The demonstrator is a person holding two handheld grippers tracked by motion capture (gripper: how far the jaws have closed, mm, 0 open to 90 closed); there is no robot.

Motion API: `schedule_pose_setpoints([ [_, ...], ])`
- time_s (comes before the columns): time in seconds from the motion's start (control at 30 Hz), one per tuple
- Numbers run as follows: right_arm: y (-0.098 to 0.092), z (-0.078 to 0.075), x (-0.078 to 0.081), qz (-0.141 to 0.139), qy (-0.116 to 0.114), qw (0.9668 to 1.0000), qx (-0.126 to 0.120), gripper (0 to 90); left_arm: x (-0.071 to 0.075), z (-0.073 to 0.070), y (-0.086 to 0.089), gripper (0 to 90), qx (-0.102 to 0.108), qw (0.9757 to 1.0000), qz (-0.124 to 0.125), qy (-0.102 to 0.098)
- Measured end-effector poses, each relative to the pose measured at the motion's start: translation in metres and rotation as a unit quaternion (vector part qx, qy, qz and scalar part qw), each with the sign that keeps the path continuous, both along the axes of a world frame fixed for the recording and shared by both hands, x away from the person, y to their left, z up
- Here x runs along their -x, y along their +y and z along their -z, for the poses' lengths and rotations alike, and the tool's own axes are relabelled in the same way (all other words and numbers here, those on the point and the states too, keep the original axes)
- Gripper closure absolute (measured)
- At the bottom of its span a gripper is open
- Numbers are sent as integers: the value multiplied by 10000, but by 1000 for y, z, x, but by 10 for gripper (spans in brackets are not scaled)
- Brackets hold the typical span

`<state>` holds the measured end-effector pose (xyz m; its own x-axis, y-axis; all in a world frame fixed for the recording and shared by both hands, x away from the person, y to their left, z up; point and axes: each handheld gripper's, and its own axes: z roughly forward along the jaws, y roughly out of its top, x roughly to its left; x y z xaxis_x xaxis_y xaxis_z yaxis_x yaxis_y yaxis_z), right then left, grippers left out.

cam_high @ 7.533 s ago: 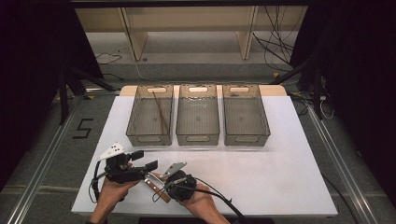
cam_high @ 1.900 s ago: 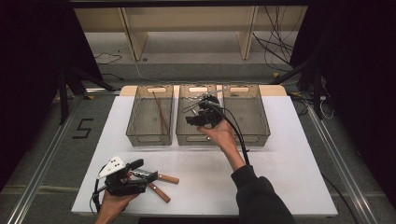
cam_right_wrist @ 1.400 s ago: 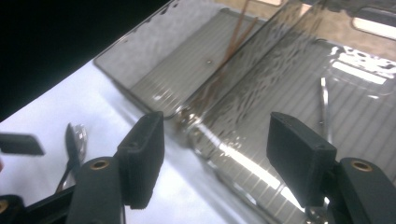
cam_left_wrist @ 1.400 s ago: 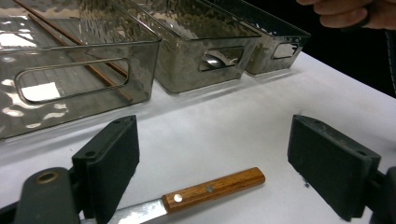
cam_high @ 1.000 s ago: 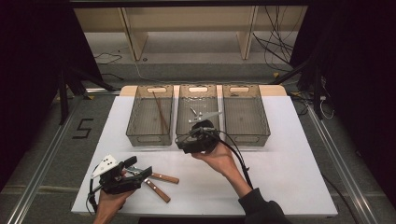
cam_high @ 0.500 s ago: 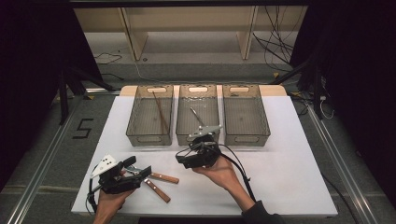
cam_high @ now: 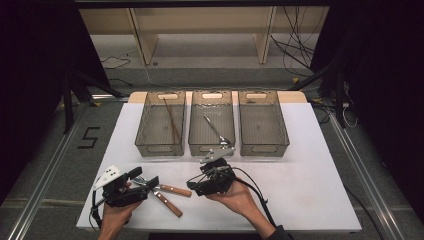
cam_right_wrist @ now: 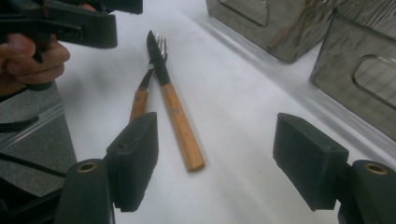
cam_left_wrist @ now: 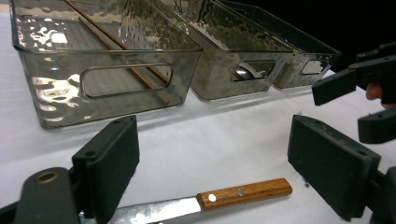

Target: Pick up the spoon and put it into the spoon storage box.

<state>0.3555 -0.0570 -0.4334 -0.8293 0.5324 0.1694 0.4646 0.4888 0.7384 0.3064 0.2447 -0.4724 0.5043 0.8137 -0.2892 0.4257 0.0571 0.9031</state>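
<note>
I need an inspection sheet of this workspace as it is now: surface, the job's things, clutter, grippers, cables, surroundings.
Surface: white table, bare at the right.
Job's things: two wooden-handled utensils lie crossed near the front left; one is a fork, the other's head is hard to tell. Three clear bins stand in a row; chopsticks in the left one, a metal utensil in the middle one.
Clutter: nothing seen.
Grippers: left gripper open over a utensil's handle; right gripper open, nothing between the jaws, pointing at the utensils.
Cables: a black cable trails from the right gripper.
Surroundings: dark floor, wooden shelf frame behind.
</note>
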Motion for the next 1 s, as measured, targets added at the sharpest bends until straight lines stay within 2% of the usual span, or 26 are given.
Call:
schedule_pose_setpoints([
  [0.43,-10,7,18,-126,35,9999,-95,313,4,0,5,165,-102,9999,15,60],
  [0.67,-17,11,27,-192,45,9998,-75,311,5,-1,5,165,-204,9996,140,142],
  [0.87,-28,13,35,-196,43,9997,-138,307,3,-7,2,165,-428,9982,364,187],
  [0.93,-32,13,37,-201,19,9997,-169,305,2,-10,0,165,-572,9969,480,234],
  [1.0,-36,14,41,-177,23,9997,-178,298,0,-12,-3,165,-795,9946,606,286],
])
